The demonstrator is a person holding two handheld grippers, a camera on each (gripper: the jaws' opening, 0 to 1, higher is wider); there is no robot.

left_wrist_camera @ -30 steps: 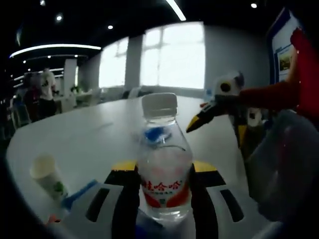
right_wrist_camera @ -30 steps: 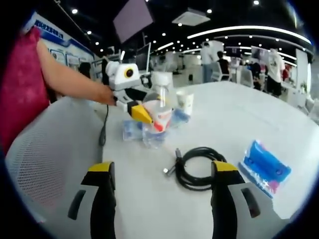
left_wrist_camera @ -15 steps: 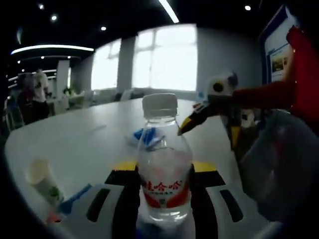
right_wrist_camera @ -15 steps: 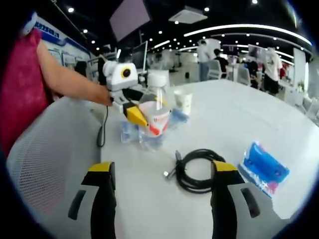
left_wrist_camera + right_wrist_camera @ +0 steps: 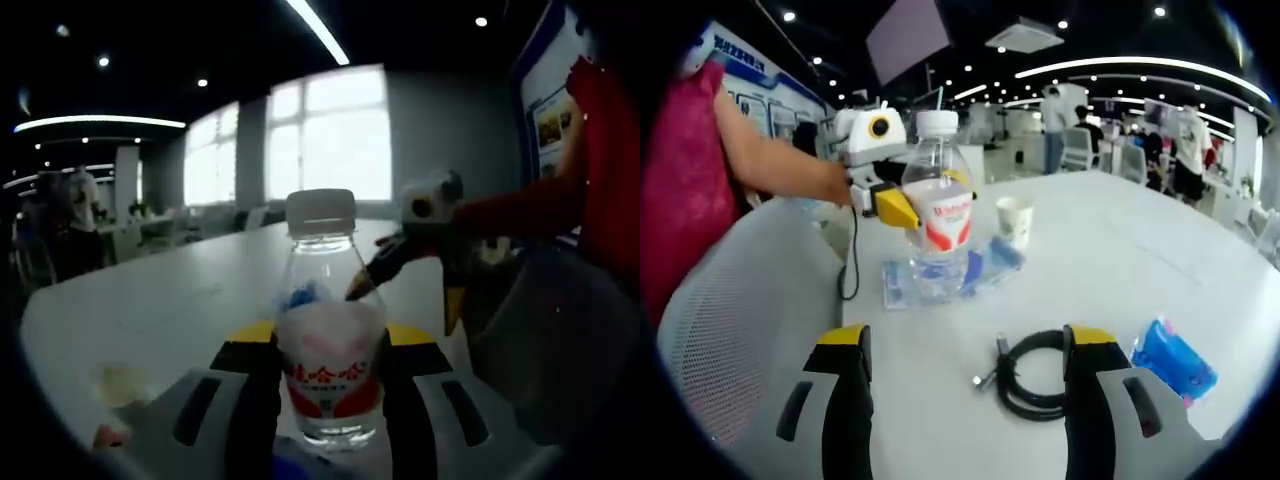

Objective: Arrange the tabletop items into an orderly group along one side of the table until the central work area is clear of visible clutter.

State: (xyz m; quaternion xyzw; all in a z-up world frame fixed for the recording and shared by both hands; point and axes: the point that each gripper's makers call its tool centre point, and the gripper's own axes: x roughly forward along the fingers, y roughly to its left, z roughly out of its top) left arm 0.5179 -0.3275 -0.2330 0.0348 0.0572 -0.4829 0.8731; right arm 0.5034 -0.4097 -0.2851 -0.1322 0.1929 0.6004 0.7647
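A clear water bottle (image 5: 330,345) with a white cap and a red label stands upright between my left gripper's black-and-yellow jaws, which are shut on it. In the right gripper view the bottle (image 5: 938,215) is held by the left gripper (image 5: 902,210), its base over a clear bluish packet (image 5: 975,275); contact with it is unclear. My right gripper (image 5: 970,385) is open over the white table (image 5: 1110,250), with nothing between its jaws. A coiled black cable (image 5: 1032,368) lies just ahead of it. The right gripper (image 5: 405,290) shows beyond the bottle.
A paper cup (image 5: 1015,220) stands behind the bottle, and a blue packet (image 5: 1175,362) lies at the right. A grey mesh chair back (image 5: 735,310) and a person's arm (image 5: 780,165) are on the left. The paper cup (image 5: 120,382) appears blurred.
The left gripper has carried the bottle nearer to the right gripper, and it looks taller there. The cup has come out from behind the bottle to its right. Both views have shifted.
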